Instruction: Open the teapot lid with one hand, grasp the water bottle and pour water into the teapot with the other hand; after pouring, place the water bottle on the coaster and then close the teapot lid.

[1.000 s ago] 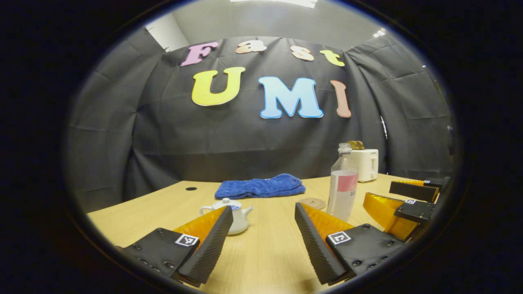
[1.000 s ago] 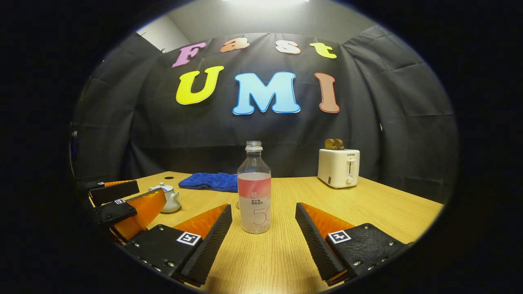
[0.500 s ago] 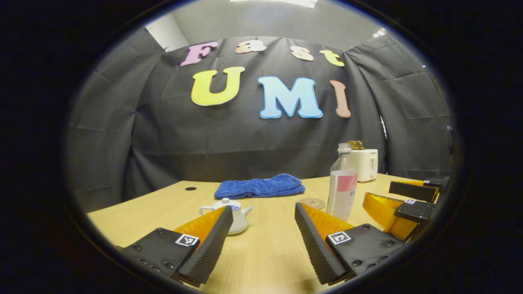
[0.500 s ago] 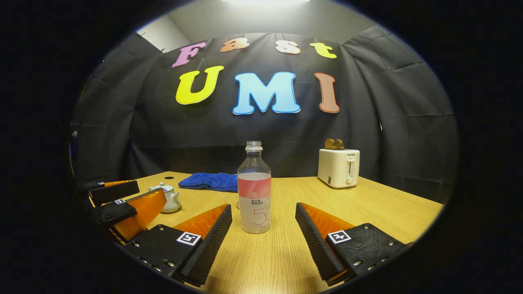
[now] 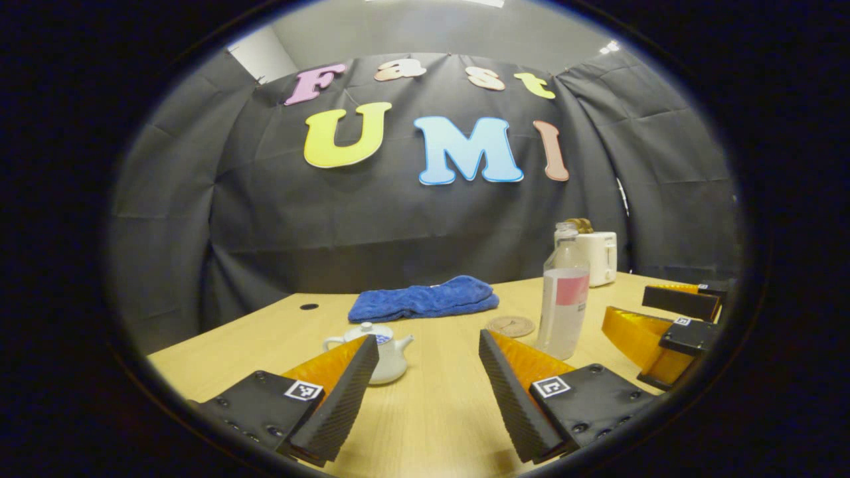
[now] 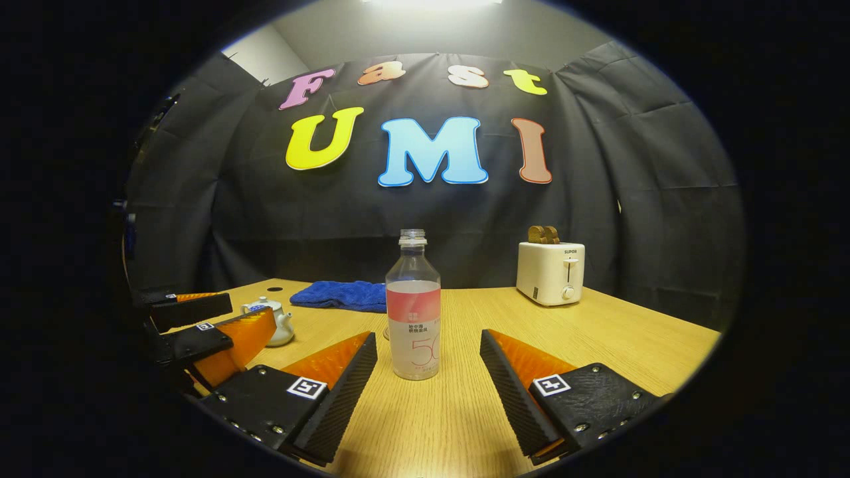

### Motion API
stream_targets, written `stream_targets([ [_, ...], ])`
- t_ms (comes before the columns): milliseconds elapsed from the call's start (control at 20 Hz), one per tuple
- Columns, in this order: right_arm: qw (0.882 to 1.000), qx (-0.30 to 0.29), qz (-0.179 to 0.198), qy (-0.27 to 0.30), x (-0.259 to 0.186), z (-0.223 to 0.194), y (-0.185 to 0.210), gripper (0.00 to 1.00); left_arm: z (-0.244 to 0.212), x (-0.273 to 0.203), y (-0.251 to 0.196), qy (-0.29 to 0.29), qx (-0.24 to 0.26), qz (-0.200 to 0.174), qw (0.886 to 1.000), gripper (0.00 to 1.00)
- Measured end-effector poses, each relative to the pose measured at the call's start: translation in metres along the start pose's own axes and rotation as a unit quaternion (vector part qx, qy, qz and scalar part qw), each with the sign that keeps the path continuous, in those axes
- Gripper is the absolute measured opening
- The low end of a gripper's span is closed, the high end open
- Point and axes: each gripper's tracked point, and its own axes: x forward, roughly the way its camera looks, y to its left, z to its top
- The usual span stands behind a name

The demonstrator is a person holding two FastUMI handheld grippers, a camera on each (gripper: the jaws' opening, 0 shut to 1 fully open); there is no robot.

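Presently, left gripper view: left gripper (image 5: 425,372), fingers spread wide, nothing between them, low over the wooden table (image 5: 431,425); teapot (image 5: 375,350) just beyond its left finger, lid (image 5: 366,330) seated on the pot; blue towel (image 5: 425,299) far centre; coaster (image 5: 510,326) bare, just left of the water bottle (image 5: 563,299); toaster (image 5: 597,255) far right; right gripper (image 5: 664,325) at the right edge, near the bottle. Right gripper view: right gripper (image 6: 428,378), fingers wide apart, holding nothing; water bottle (image 6: 413,305) upright, uncapped, part full, standing on the table just ahead between the finger lines, untouched; teapot (image 6: 269,322) near left, half hidden behind the left gripper (image 6: 199,325); toaster (image 6: 551,272) far right. Status, judged: no step done. Outstanding: lid off, bottle gripped, water poured, bottle onto coaster, lid back on.
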Motion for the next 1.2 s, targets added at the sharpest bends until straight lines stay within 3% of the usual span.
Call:
stream_targets([
  [600, 1.000, 0.001, -0.003, 0.000, 0.000, 0.000, -0.001, 0.97, 0.016, 0.070, 0.078, 0.011, -0.028, 0.043, 0.999, 0.97],
  [950, 1.000, 0.001, -0.007, 0.000, 0.000, 0.000, -0.002, 0.97, -0.003, 0.093, 0.076, 0.028, -0.019, 0.026, 0.999, 0.95],
  [1000, 1.000, 0.001, -0.007, 0.000, 0.000, 0.001, -0.002, 0.97, -0.004, 0.094, 0.076, 0.031, -0.018, 0.026, 0.999, 0.94],
  [1200, 1.000, 0.001, -0.007, 0.000, 0.000, 0.001, -0.003, 0.97, -0.007, 0.101, 0.076, 0.036, -0.025, 0.027, 0.999, 0.67],
])
